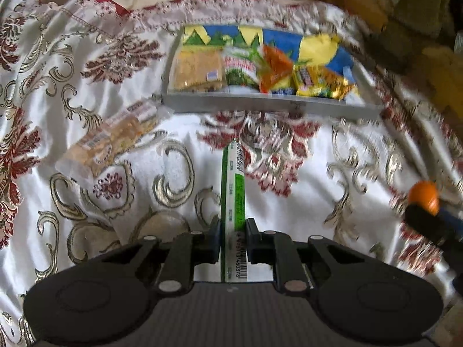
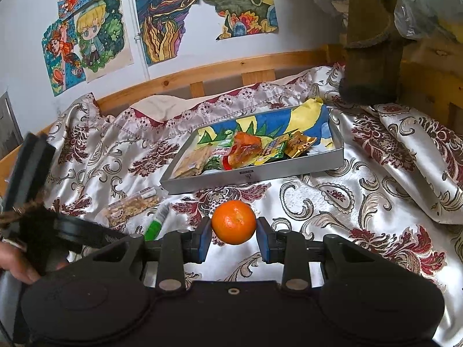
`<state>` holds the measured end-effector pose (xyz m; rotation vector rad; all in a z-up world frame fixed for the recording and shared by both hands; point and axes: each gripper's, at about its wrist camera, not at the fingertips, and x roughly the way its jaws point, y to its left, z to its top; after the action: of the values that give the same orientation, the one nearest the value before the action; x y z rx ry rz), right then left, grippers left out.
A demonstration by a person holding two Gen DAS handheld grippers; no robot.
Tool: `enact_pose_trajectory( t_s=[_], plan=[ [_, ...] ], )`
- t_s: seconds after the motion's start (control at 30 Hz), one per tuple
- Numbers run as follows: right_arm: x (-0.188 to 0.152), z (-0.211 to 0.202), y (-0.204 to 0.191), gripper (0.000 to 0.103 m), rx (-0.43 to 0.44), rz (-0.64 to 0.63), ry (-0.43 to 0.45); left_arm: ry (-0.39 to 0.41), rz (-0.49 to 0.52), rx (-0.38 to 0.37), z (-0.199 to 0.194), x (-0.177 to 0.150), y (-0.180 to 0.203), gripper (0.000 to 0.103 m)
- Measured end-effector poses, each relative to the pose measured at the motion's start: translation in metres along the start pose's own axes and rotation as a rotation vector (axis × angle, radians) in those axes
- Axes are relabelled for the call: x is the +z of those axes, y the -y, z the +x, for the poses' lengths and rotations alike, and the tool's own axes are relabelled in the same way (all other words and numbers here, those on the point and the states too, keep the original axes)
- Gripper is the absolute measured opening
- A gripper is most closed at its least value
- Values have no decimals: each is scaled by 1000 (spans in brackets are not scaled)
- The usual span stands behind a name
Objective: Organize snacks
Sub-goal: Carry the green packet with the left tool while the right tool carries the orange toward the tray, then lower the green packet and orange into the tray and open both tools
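Note:
My left gripper is shut on a thin green-and-white stick snack, which juts forward above the bedspread. My right gripper is shut on a round orange tangerine, held above the cloth in front of the tray; the same tangerine shows at the right edge of the left wrist view. A grey metal tray lies further back, holding several snack packets, among them a cracker pack and an orange packet. A clear-wrapped granola bar lies on the cloth, left of the tray.
A white bedspread with red and gold patterns covers the bed. A wooden bed rail runs behind the tray, under drawings on the wall. Bunched cloth and a brown garment sit at the back right. A person's hand shows at the left.

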<state>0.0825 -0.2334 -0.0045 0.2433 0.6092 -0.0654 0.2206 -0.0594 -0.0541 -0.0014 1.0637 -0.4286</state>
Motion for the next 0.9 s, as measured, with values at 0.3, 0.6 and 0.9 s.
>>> enact_pose_trajectory(
  t_s=[0.3, 0.6, 0.9],
  plan=[
    [45, 39, 14, 35, -8, -117, 48, 107, -37, -28, -19, 53, 7, 18],
    [92, 138, 62, 35, -117, -148, 136, 205, -29, -60, 32, 153, 40, 18],
    [112, 208, 104, 36, -231, -188, 79, 135, 4, -120, 126, 229, 90, 18]
  ],
)
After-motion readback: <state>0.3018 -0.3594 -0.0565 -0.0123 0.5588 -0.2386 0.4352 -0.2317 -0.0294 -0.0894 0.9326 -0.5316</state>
